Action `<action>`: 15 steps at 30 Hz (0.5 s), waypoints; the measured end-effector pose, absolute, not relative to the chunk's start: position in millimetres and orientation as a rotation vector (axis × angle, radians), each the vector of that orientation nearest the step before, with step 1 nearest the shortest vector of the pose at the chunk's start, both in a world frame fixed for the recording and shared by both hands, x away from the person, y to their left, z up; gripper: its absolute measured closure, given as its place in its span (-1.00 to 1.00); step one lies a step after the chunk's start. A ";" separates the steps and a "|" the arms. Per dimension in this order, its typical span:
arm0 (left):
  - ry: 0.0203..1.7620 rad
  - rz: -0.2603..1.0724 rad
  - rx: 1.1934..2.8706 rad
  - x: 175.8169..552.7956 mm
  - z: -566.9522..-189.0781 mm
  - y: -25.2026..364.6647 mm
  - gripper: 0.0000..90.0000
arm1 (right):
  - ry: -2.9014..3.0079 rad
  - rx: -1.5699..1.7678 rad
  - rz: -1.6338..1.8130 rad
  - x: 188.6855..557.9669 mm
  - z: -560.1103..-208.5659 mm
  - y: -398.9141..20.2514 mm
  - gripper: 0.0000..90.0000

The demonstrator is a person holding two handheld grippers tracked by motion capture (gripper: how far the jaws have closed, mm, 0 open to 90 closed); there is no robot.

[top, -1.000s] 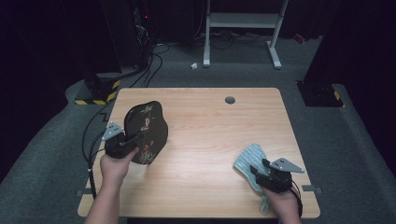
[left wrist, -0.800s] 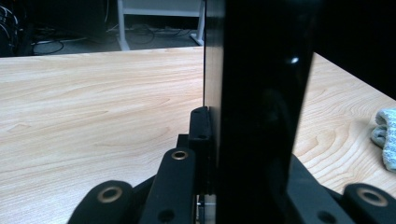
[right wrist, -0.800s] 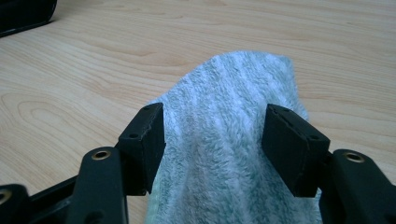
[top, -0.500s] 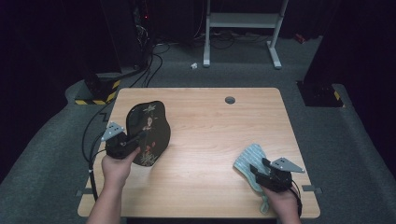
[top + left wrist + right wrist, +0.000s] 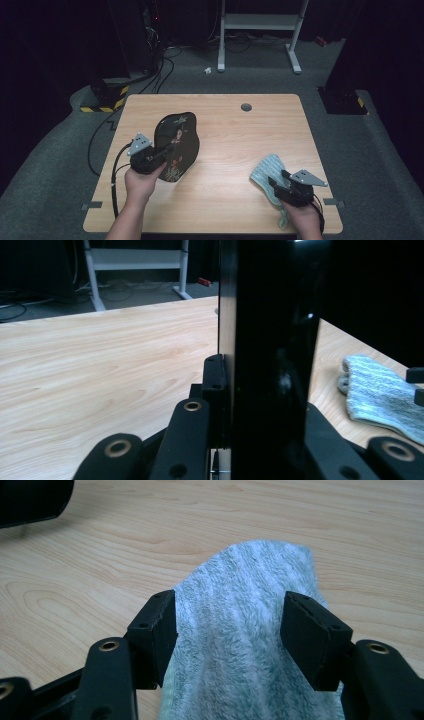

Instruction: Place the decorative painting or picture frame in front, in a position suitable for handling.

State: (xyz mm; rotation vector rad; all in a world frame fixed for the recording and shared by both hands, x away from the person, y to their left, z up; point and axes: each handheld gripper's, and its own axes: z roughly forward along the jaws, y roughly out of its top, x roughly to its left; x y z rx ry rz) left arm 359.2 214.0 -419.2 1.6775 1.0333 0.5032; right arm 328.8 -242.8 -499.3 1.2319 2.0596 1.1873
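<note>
A black lacquered plate (image 5: 177, 142) with a painted figure is held tilted up off the wooden table (image 5: 235, 135) at its left side. My left gripper (image 5: 162, 154) is shut on the plate's near rim. In the left gripper view the plate (image 5: 270, 340) stands edge-on between the jaws of that gripper (image 5: 225, 385). A pale blue-green cloth (image 5: 267, 170) lies flat near the table's right front. My right gripper (image 5: 274, 184) sits at the cloth's near end. In the right gripper view its jaws are open on either side of the cloth (image 5: 245, 610), which runs between them.
A round cable hole (image 5: 246, 107) sits near the table's far edge. Cables (image 5: 100, 145) trail over the left edge to the floor. A white frame (image 5: 260, 22) and a black-and-yellow striped base (image 5: 102, 102) stand on the carpet beyond.
The left gripper and the plate have shifted a little to the right and toward the near edge. The right gripper and the cloth have stayed put.
</note>
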 end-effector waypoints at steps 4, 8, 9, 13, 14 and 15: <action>1.018 0.486 1.684 356.3 -424.4 198.4 0.79 | 2.056 1.231 1.185 328.8 -498.6 -243.8 -0.13; 0.999 0.470 1.687 353.0 -426.6 186.7 0.79 | 2.053 1.223 1.190 329.4 -497.5 -243.0 -0.11; 0.994 0.466 1.689 352.6 -426.7 184.6 0.79 | 2.053 1.221 1.191 329.4 -497.1 -242.8 -0.11; 0.973 0.448 1.688 351.9 -427.5 174.3 0.79 | 2.058 1.217 1.189 329.1 -497.3 -242.2 -0.11; 0.973 0.448 1.688 351.9 -427.5 174.3 0.79 | 2.058 1.217 1.189 329.1 -497.3 -242.2 -0.11; 0.971 0.444 1.689 352.6 -427.5 172.1 0.79 | 2.059 1.217 1.189 329.3 -497.2 -242.5 -0.11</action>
